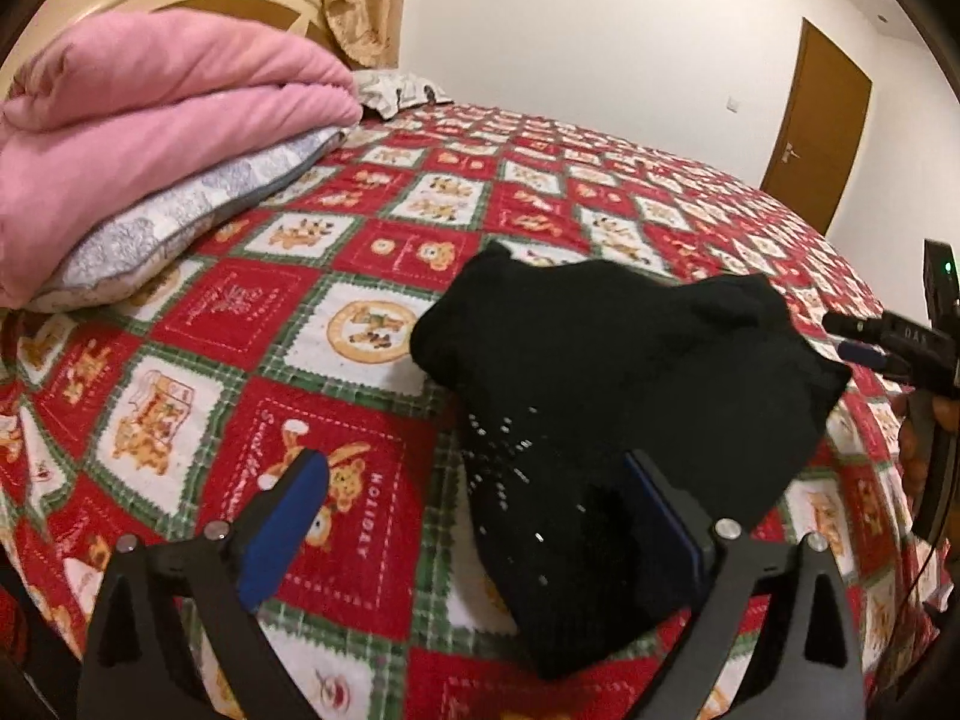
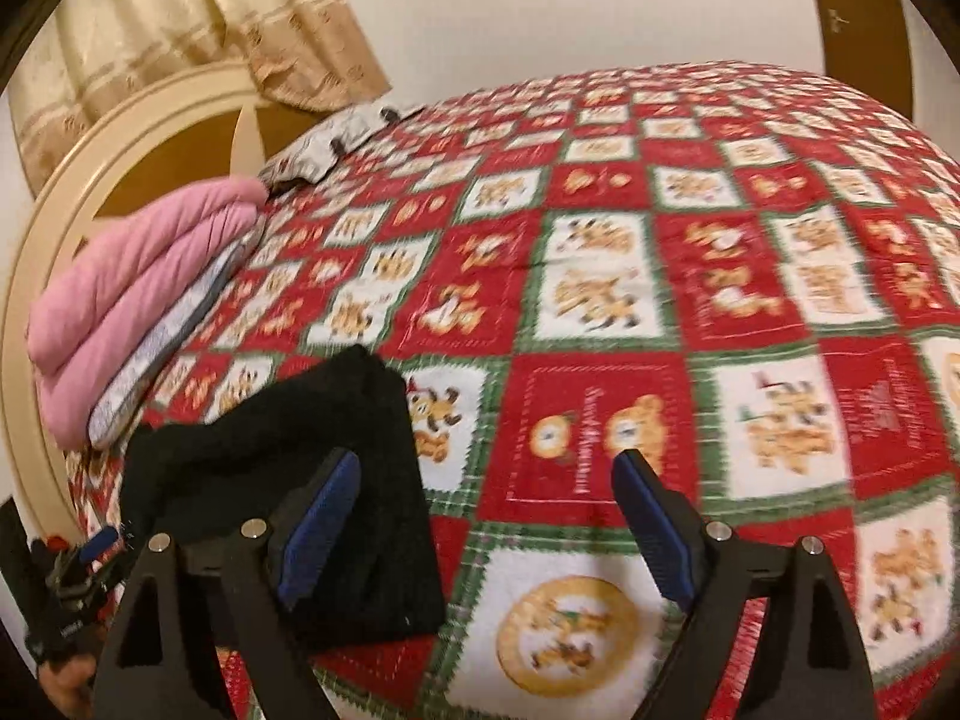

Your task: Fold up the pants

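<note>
We see the black knitted pants (image 1: 600,396) lying bunched in a folded heap on the bed with the red, white and green patchwork holiday quilt (image 1: 312,312), near its close edge. Left gripper (image 1: 474,516): blue-padded fingers (image 1: 282,528) spread wide, nothing clamped; its right-hand finger sits over the near end of the pants, contact unclear. Right gripper (image 2: 486,516): fingers also wide apart and empty, hanging over bare quilt just to the right of the pants (image 2: 288,468) (right wrist view is motion-blurred). In the left wrist view the right gripper's tips (image 1: 864,348) show at the far right edge, just beside the heap. Further up the bed, a folded pink blanket (image 1: 144,132) rests on a grey-white patterned pillow (image 1: 180,222), against the cream headboard (image 2: 72,240). Beige curtain (image 2: 198,18) behind it, brown wooden door (image 1: 816,120) in the white wall.
</note>
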`<state>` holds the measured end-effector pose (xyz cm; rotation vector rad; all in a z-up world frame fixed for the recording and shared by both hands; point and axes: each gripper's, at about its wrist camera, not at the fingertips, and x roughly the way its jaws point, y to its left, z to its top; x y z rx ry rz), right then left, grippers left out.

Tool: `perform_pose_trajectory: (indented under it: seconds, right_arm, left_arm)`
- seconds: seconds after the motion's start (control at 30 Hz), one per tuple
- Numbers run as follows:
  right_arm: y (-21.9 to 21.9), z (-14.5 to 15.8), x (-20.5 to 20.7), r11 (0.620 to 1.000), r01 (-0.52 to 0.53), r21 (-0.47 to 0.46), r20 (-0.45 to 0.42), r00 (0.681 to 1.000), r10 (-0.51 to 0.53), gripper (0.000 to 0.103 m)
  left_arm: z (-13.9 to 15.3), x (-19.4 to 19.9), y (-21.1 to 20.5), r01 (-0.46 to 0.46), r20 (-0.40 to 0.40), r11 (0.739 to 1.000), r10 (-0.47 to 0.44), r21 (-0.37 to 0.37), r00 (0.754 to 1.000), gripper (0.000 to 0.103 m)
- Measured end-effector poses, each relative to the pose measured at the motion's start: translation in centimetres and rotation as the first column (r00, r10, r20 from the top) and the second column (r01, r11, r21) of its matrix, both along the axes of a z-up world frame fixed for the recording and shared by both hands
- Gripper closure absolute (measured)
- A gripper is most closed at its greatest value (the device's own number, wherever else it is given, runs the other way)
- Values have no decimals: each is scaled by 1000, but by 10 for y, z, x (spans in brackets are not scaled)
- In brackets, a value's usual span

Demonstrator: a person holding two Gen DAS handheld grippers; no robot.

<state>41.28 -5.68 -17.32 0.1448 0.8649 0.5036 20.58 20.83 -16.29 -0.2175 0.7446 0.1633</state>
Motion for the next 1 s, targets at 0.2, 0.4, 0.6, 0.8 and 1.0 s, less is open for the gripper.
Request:
perform_pose_trajectory:
  seconds: [0.2, 0.4, 0.6, 0.8, 1.0]
  right_arm:
    - [-15, 11, -21, 1000, 9, 0, 2, 1000, -9, 16]
    - [-17, 16, -52, 1000, -28, -3, 14, 1000, 28, 16]
    - [-24, 36, -107, 996, -87, -9, 70, 994, 87, 16]
    - [-42, 65, -165, 997, -72, 22, 161, 985, 68, 16]
    - [-47, 86, -217, 998, -68, -5, 263, 962, 67, 16]
  left_arm:
    - [15, -16, -10, 16, 29, 1000, -15, -19, 999, 4]
    - [28, -34, -24, 35, 53, 999, -34, -22, 998, 4]
    - [43, -61, -38, 52, 99, 998, -48, -41, 994, 4]
    - [61, -89, -59, 69, 159, 995, -57, -68, 986, 4]
    - [77, -115, -81, 104, 212, 993, -89, -59, 973, 4]
